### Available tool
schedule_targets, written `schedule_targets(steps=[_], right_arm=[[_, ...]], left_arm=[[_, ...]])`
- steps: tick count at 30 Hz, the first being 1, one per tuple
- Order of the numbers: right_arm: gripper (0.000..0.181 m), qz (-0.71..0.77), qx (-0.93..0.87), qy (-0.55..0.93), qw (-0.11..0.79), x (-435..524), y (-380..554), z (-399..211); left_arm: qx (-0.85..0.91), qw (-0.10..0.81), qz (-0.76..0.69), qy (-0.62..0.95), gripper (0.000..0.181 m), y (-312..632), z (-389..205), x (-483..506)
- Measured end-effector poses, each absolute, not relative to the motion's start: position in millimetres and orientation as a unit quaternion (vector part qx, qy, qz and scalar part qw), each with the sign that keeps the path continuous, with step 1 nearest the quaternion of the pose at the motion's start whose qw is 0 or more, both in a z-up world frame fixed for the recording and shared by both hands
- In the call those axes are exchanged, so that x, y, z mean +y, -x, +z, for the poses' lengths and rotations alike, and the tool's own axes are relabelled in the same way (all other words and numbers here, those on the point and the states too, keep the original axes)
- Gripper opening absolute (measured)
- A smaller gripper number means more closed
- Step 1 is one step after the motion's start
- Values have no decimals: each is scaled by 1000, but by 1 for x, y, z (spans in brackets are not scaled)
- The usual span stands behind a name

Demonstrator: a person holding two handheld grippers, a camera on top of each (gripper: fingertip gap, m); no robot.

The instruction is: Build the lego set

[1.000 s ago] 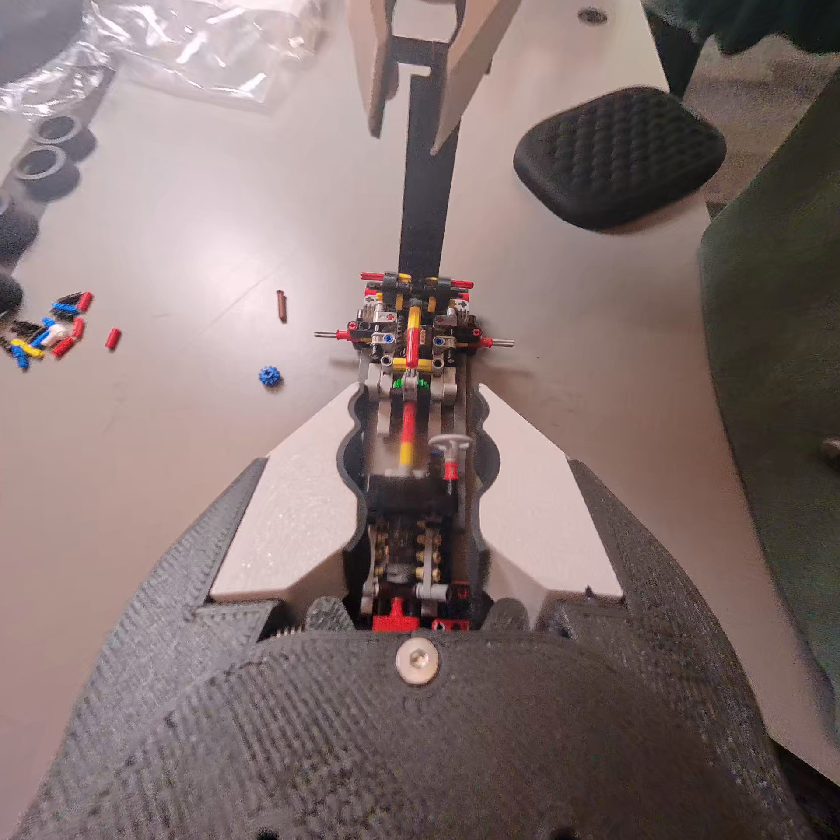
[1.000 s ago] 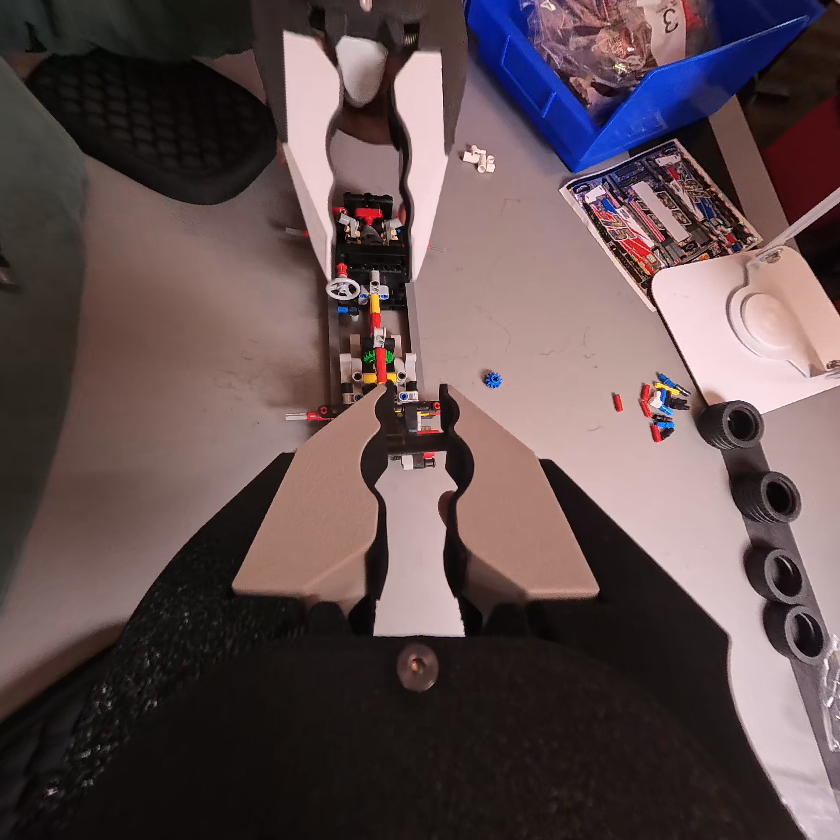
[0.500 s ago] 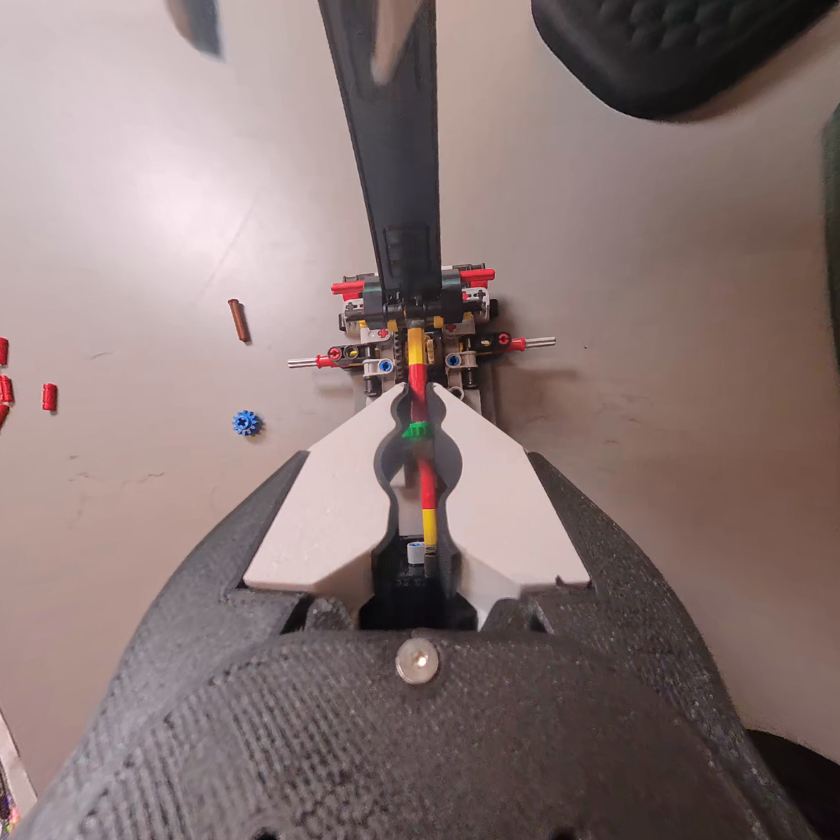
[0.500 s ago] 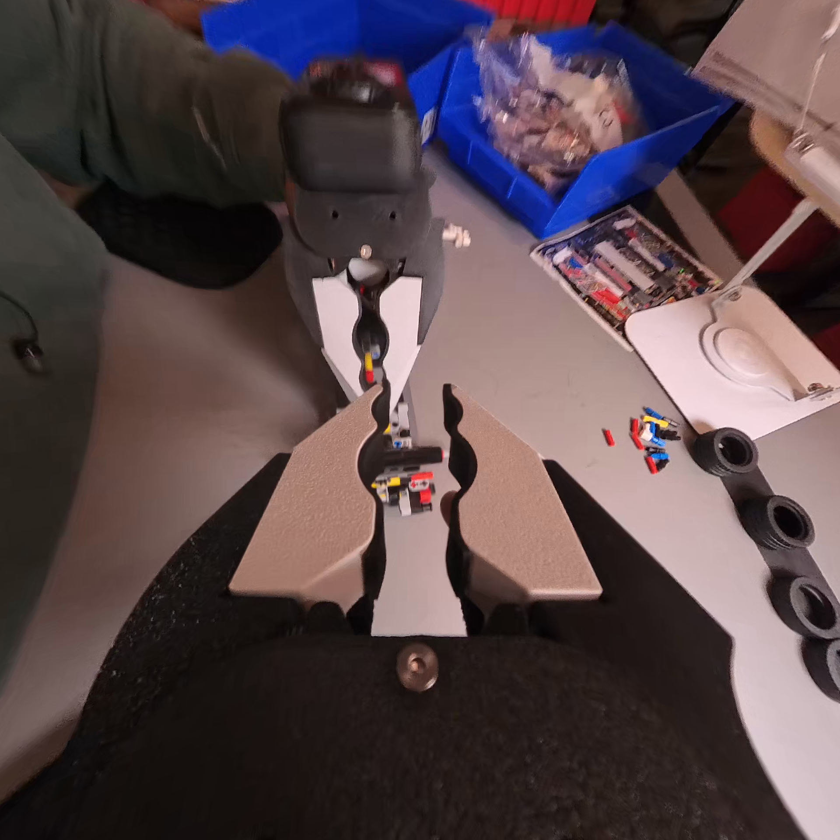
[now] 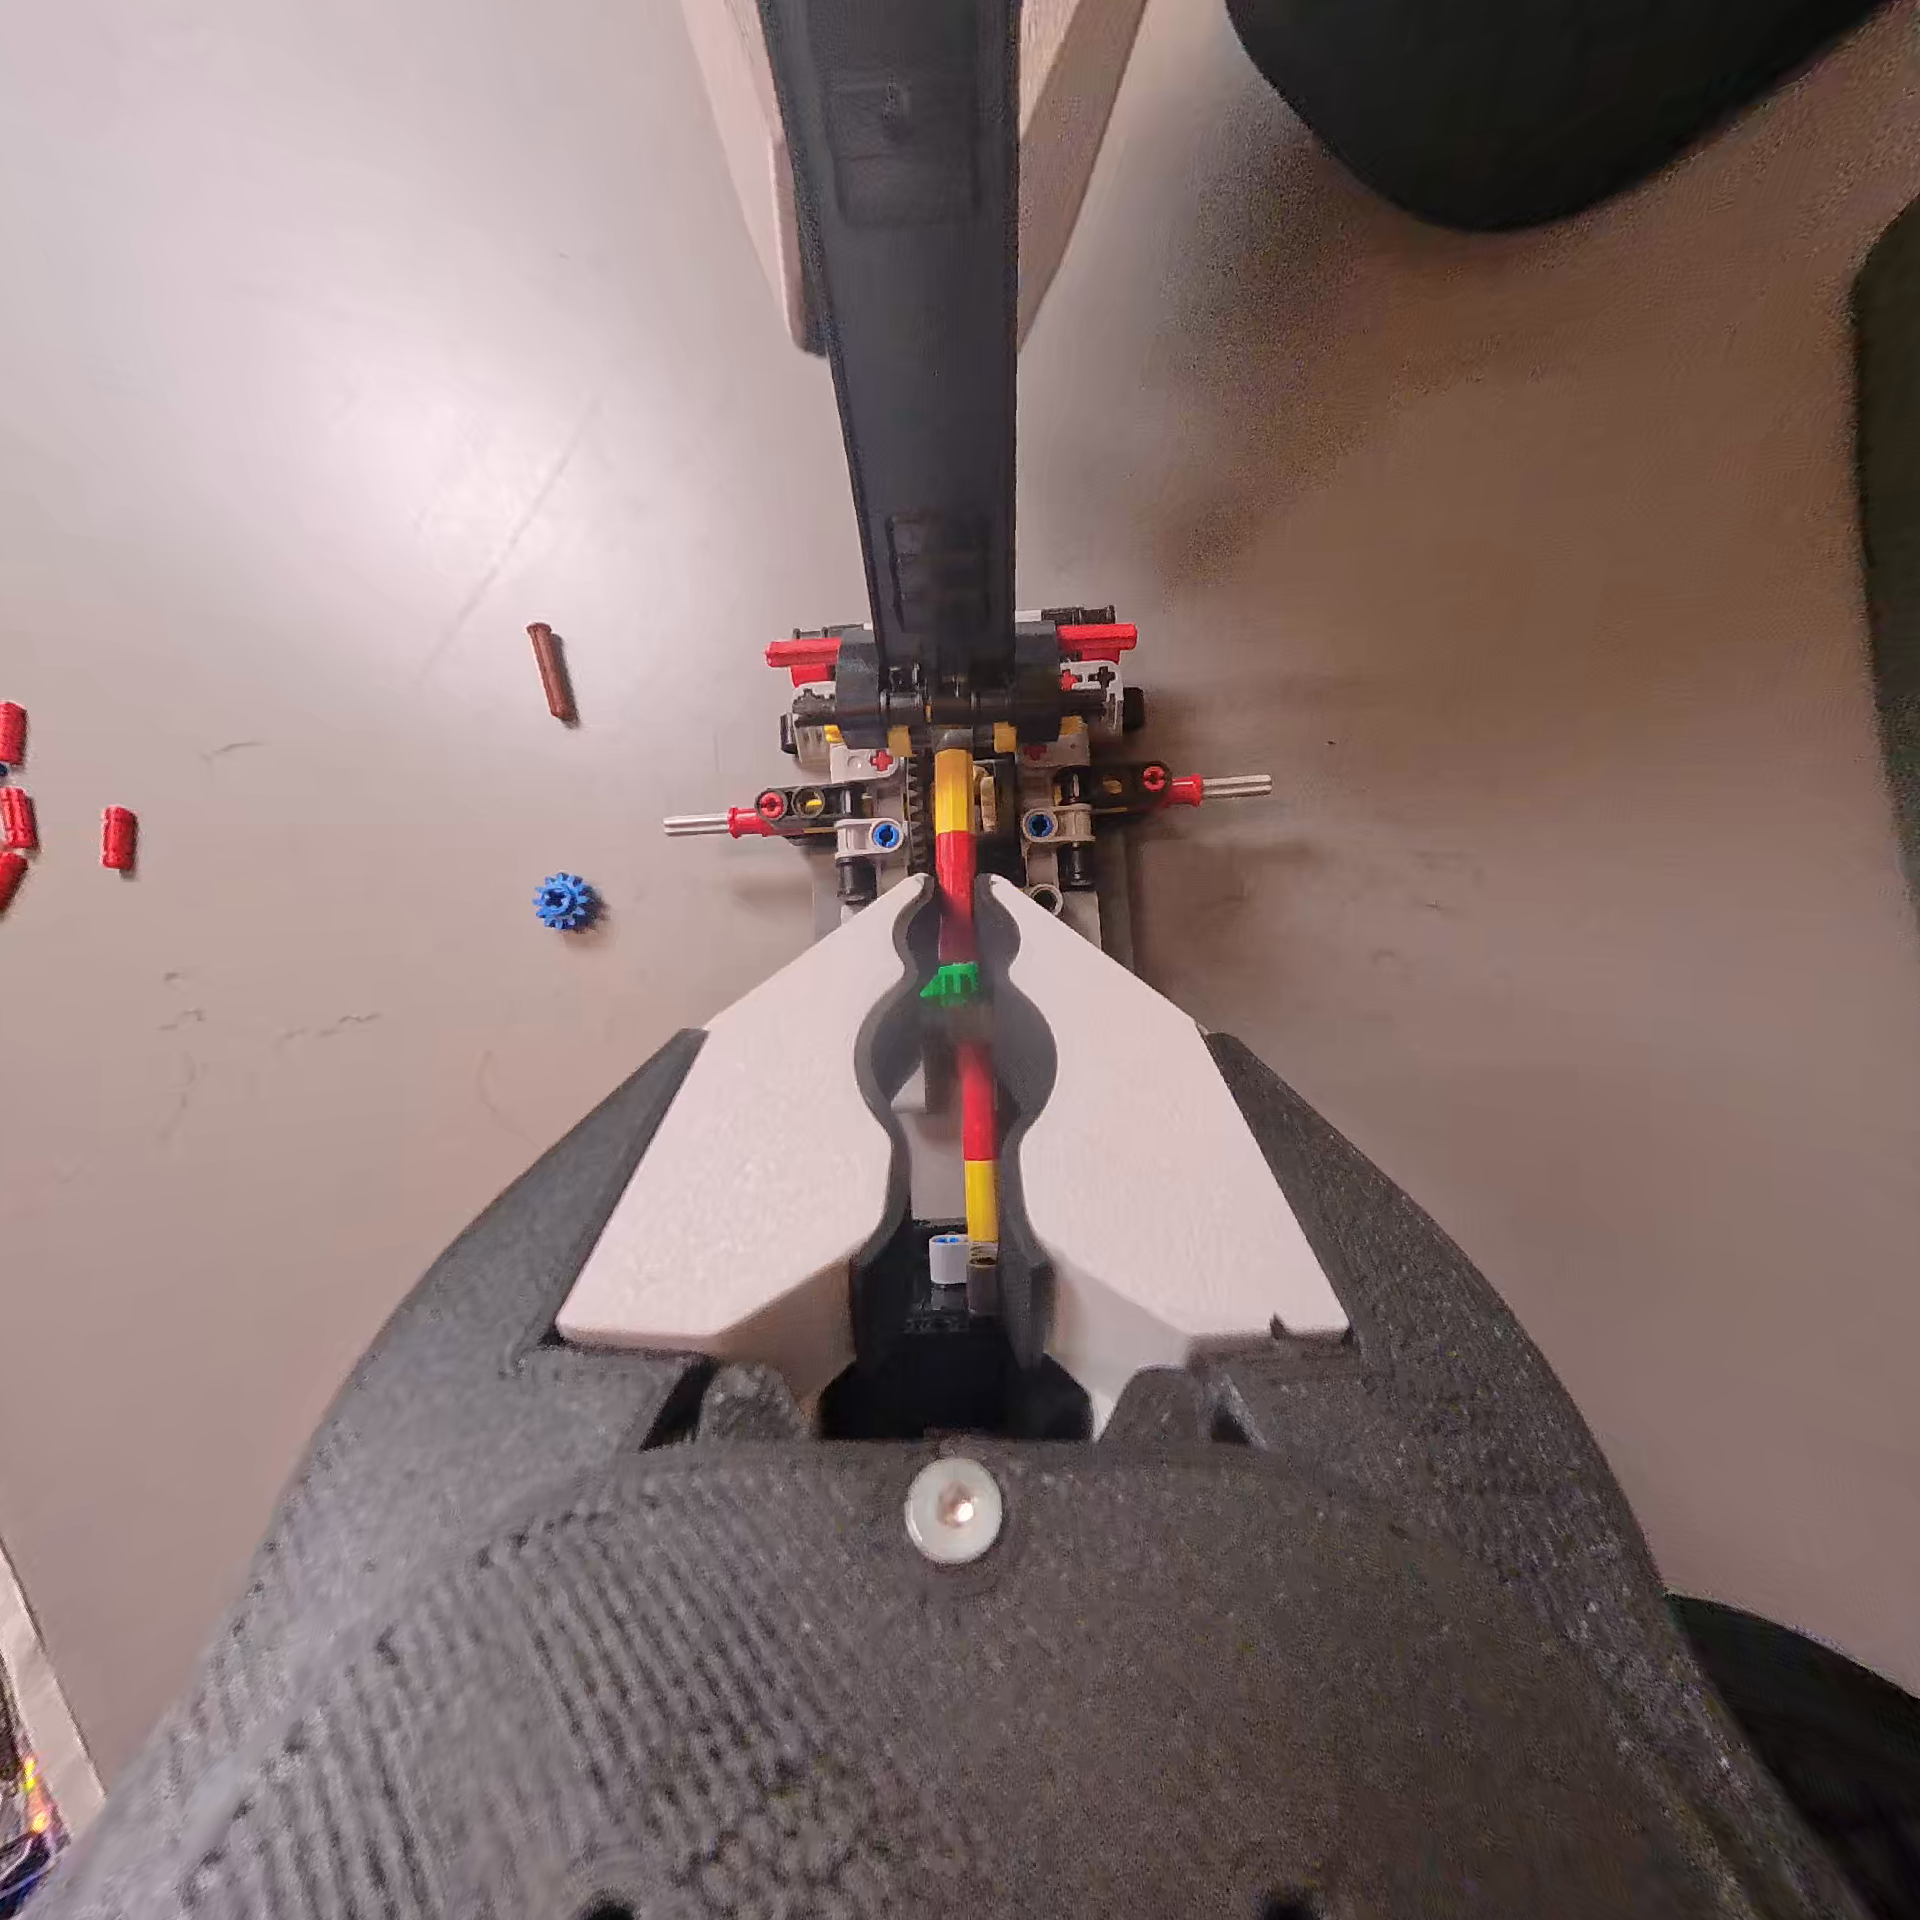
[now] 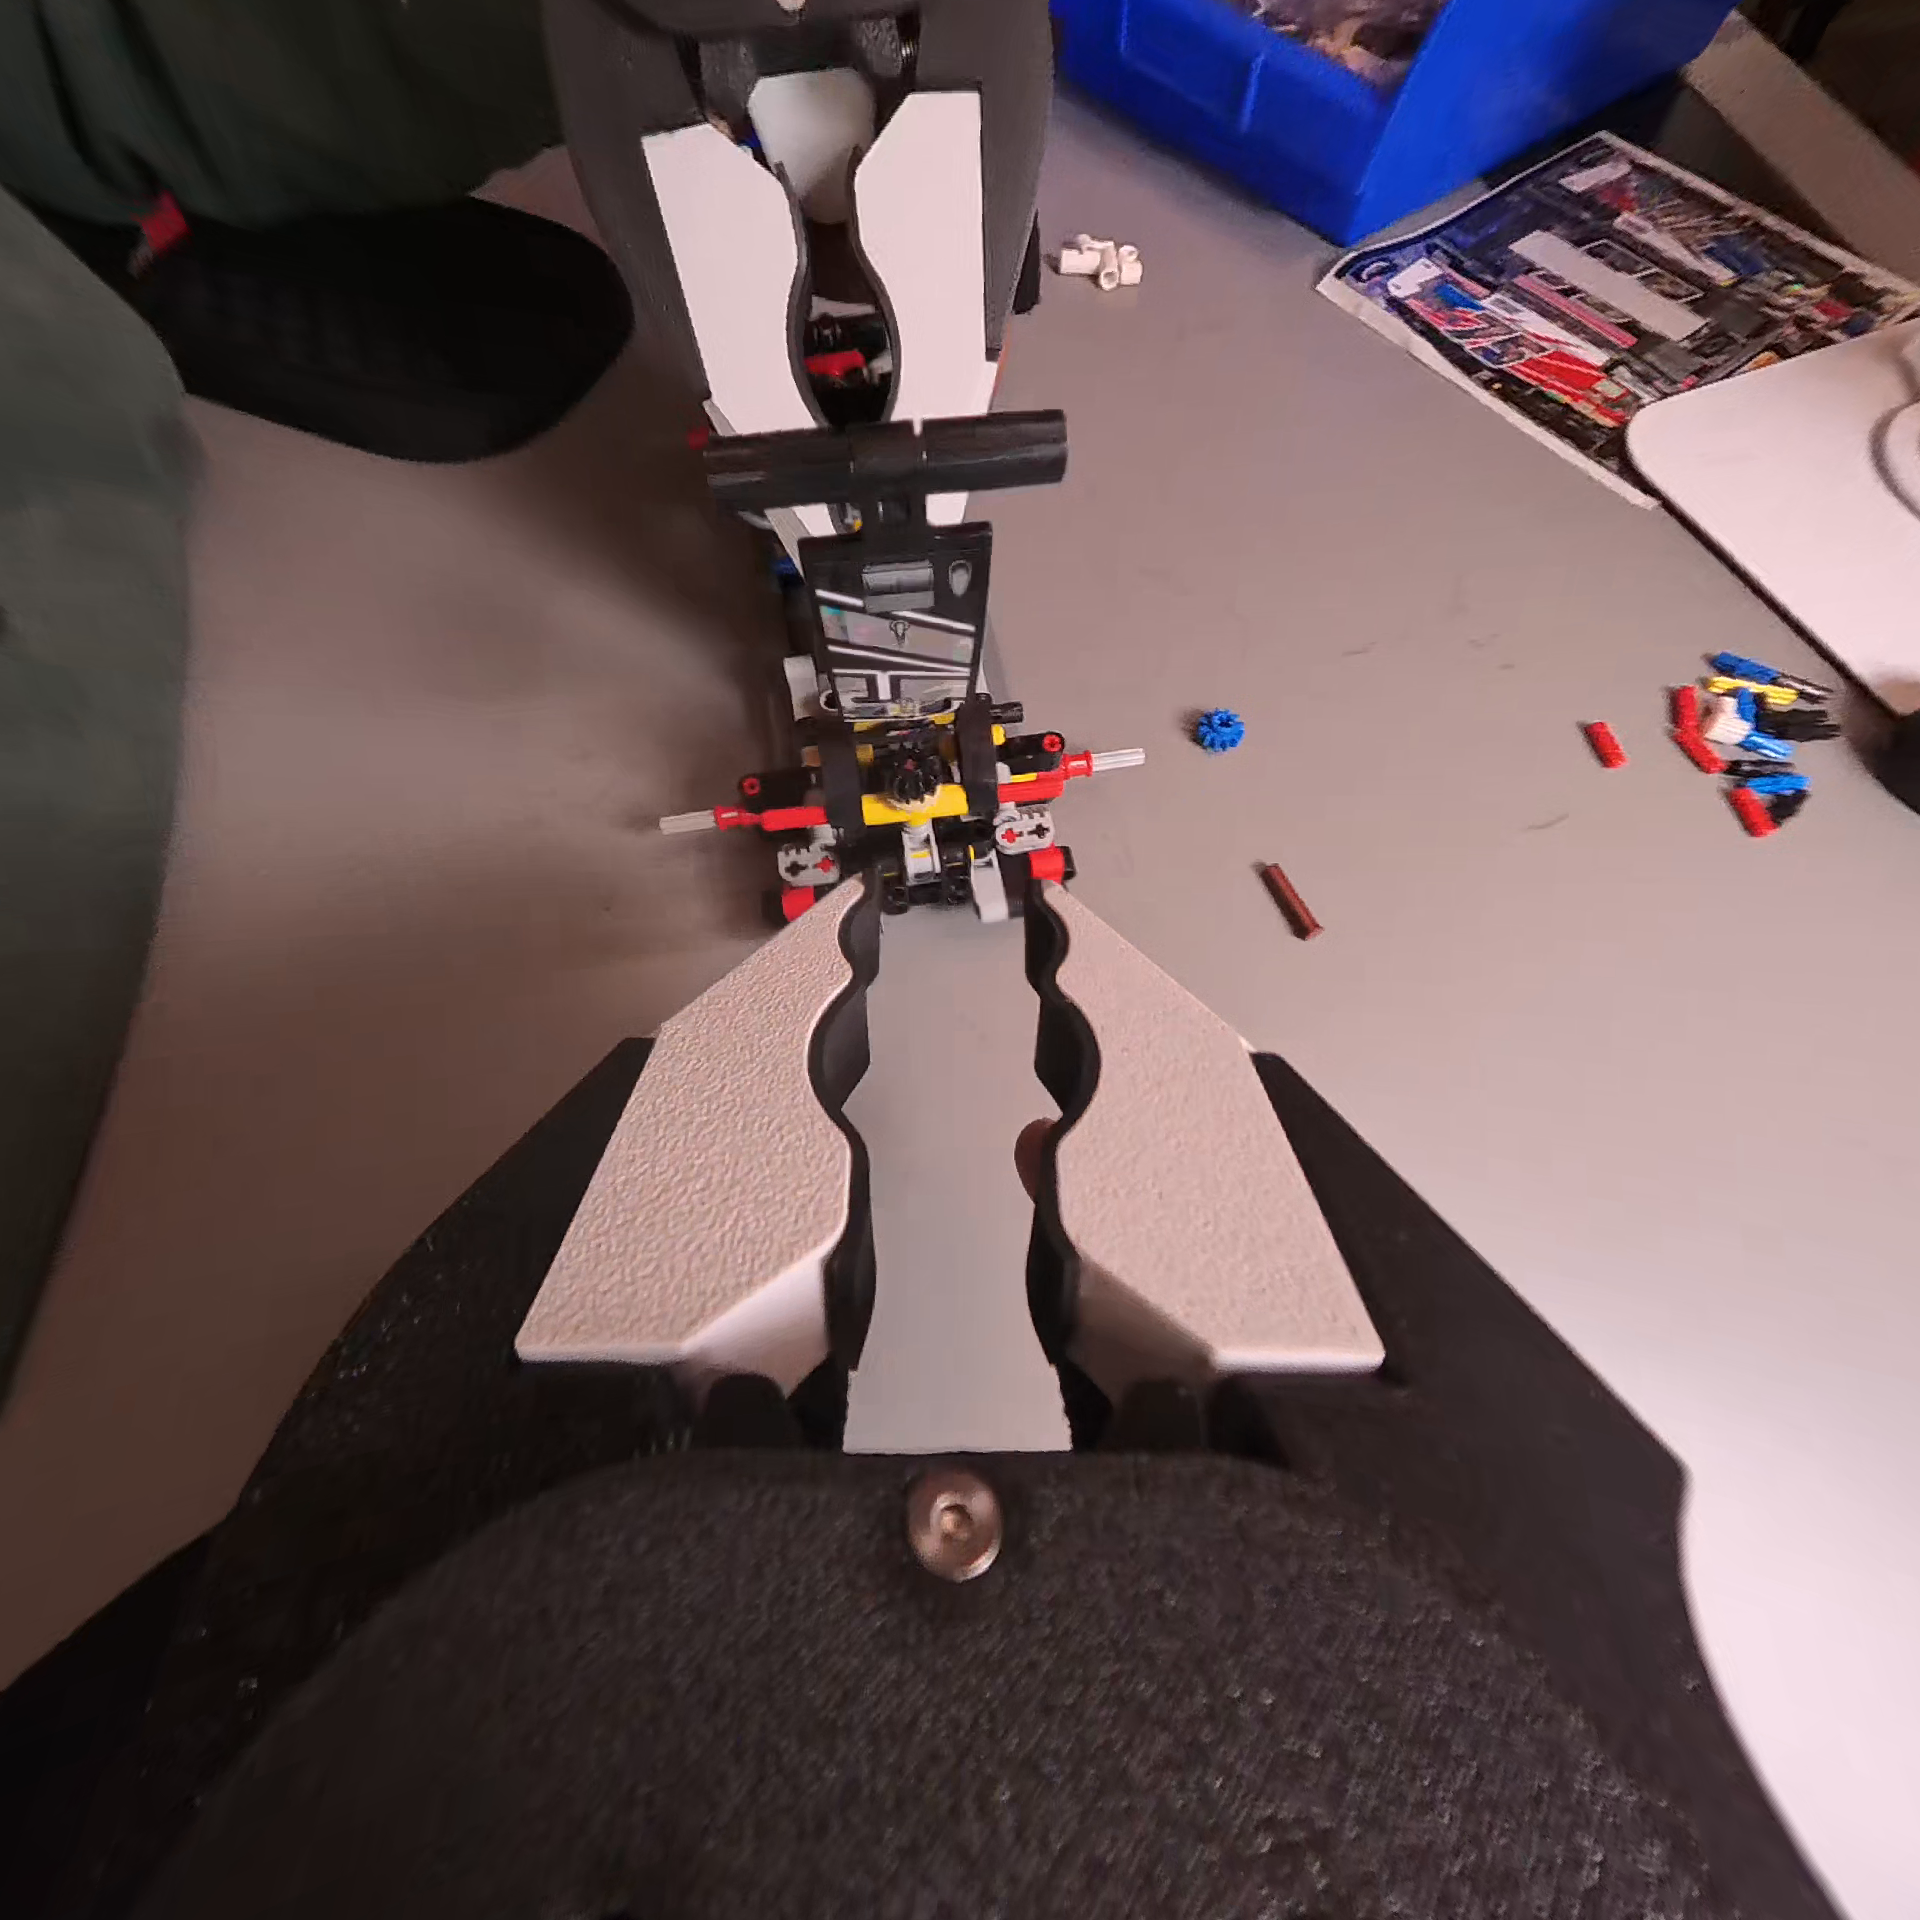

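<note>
The Lego car chassis (image 5: 935,800) lies on the table, with a red and yellow axle along its middle. My left gripper (image 5: 954,883) is shut on it from the rear, the axle and a green gear showing between its fingers. A black nose panel (image 5: 925,416) stands up from the chassis front; the right wrist view shows its stickered face (image 6: 899,613). My right gripper (image 6: 951,888) is open, its tips just at the chassis front (image 6: 914,790), with only bare table between them. Its fingers (image 5: 1070,156) show behind the panel. The left gripper (image 6: 852,416) shows at the far end.
A blue gear (image 6: 1216,729) and a brown pin (image 6: 1291,900) lie right of the chassis. A pile of small parts (image 6: 1745,738), a booklet (image 6: 1621,301), a blue bin (image 6: 1351,94) and a white base (image 6: 1787,468) are farther right. A black mesh pad (image 6: 395,332) lies at the left. My right fingertips sit around 9 cm from my left ones.
My left gripper has closed in and slid forward along the chassis, from its rear to the green gear. My right gripper rose and tilted, then came back down to the chassis front.
</note>
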State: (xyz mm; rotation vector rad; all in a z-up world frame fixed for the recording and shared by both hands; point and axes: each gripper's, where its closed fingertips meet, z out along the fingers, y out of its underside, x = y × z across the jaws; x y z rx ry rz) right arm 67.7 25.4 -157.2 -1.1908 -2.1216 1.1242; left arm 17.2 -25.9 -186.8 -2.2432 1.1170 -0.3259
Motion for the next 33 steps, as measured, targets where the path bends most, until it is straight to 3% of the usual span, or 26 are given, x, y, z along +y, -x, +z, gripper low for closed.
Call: schedule_targets(steps=[7, 17, 27, 33], right_arm=[[22, 405, -822, 365, 167, -44, -85, -158], [16, 258, -796, 416, 355, -52, -32, -169], [7, 53, -810, 412, 414, -37, -10, -176], [14, -21, -818, 406, 407, -25, -10, -182]], left_arm=[[413, 308, -124, 848, 4, -15, -186, -27], [411, 307, -136, 848, 4, -15, -187, -27], [412, 294, -160, 848, 4, -13, -186, -27], [413, 285, -174, 848, 4, -11, -187, -27]])
